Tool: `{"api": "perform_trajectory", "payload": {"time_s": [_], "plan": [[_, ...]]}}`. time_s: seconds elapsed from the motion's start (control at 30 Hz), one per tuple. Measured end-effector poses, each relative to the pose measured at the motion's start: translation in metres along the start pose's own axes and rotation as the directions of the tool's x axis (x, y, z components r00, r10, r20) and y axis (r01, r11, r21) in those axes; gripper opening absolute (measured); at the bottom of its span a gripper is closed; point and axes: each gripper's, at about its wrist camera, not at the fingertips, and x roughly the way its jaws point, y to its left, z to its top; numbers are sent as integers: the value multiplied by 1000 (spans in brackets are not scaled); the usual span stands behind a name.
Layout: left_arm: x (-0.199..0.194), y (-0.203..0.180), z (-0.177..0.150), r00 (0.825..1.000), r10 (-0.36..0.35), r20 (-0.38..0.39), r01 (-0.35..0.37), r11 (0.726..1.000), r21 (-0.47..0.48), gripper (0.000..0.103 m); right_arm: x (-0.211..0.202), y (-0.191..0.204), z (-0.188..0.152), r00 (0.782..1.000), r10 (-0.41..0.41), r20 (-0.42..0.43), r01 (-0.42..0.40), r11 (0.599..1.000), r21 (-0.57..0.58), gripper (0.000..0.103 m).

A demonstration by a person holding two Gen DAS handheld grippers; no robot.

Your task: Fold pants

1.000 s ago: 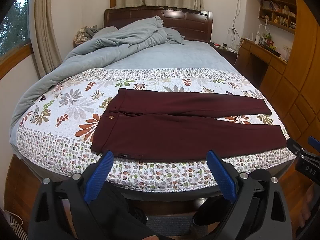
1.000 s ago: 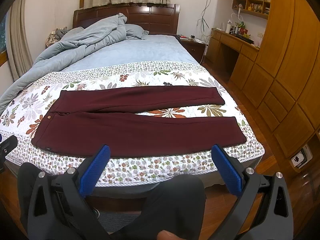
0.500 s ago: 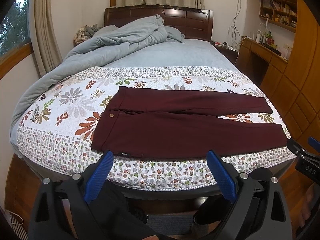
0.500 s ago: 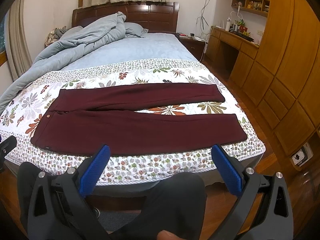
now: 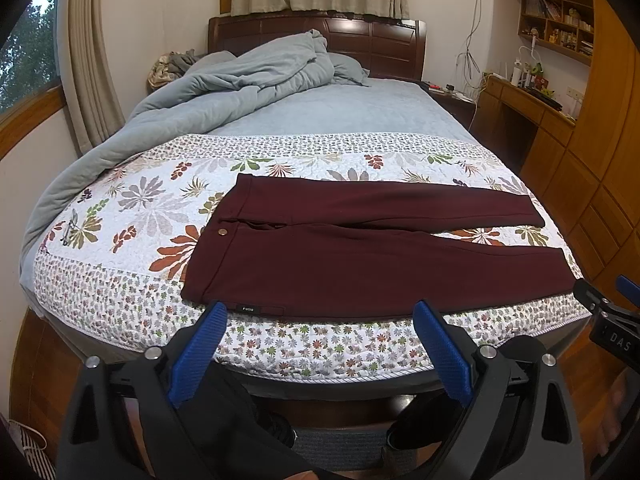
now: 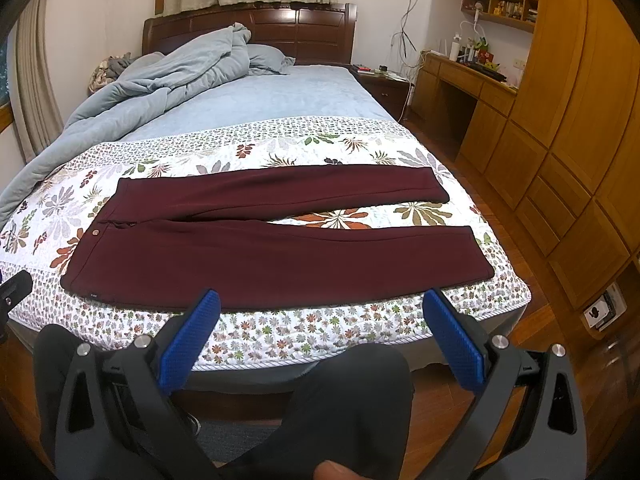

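bed (image 5: 340, 112): fills both views, dark wooden headboard at the far end, blue-grey sheet over the far half.
duvet (image 5: 224, 84): blue-grey, bunched at the headboard end and trailing down the bed's left edge.
floral quilt (image 5: 132, 216): white with leaf prints, spread across the foot half of the bed right to the near edge.
pants (image 5: 360, 256): maroon, lying flat on the floral quilt along the bed's near edge; waistband toward the left edge, both legs running toward the right edge, splayed slightly so a strip of quilt shows between the cuffs. a small button sits at the waist and a small label on the near hem.
wooden cabinets (image 6: 568, 128): along the room's right side, with a desk and shelf beyond.
person's legs (image 6: 344, 400): dark trousers, below the bed's near edge.
left tongs (image 5: 320, 354): blue pads wide apart, holding nothing, short of the bed's near edge, in front of the waistband end.
right tongs (image 6: 320, 340): blue pads wide apart, holding nothing, short of the near edge, in front of the legs.
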Motion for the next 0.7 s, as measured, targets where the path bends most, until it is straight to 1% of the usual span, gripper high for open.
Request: {"api": "perform_trajectory", "payload": {"time_s": [0.7], "plan": [[0,-1,1,1000,5,3,-5,1000,3,95,1,0,-1,1000,-1,1,1,1000,0,101]]}}
